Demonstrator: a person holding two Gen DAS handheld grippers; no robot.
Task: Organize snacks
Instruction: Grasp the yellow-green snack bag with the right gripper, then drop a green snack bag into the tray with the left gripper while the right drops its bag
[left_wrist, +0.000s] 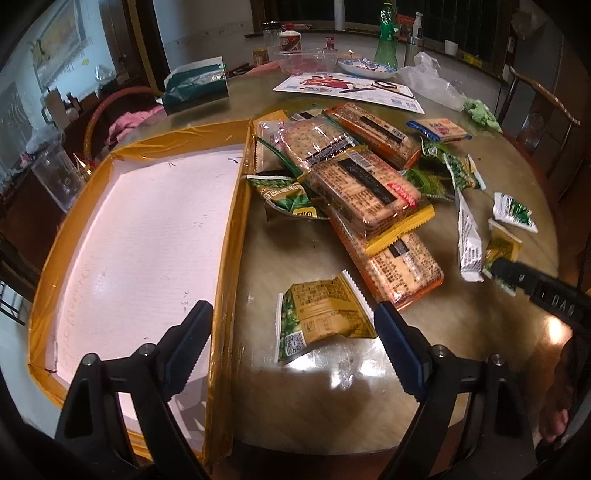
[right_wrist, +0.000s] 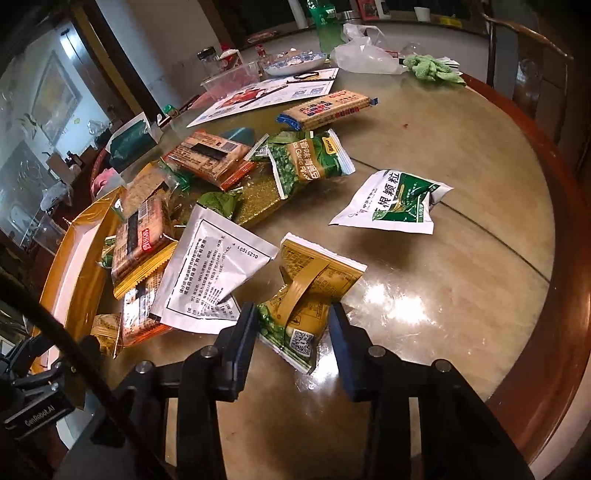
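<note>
Snack packets (left_wrist: 354, 192) piled on counter (right_wrist: 461, 295) beside tray (left_wrist: 229, 229) | light, crinkly, slippery; pinch sealed edge | right hand-held gripper (right_wrist: 291, 328) released, straddling pea packet (right_wrist: 306, 295) | left hand-held gripper (left_wrist: 291, 339) released

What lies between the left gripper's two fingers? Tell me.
In the left wrist view, a yellow-green pea snack packet lies on the table, between the open left gripper's fingers, untouched by either.

Tray (left_wrist: 229, 236) left of snack pile (left_wrist: 354, 184), loose packets (left_wrist: 469, 236) right, on table (left_wrist: 517, 206)
</note>
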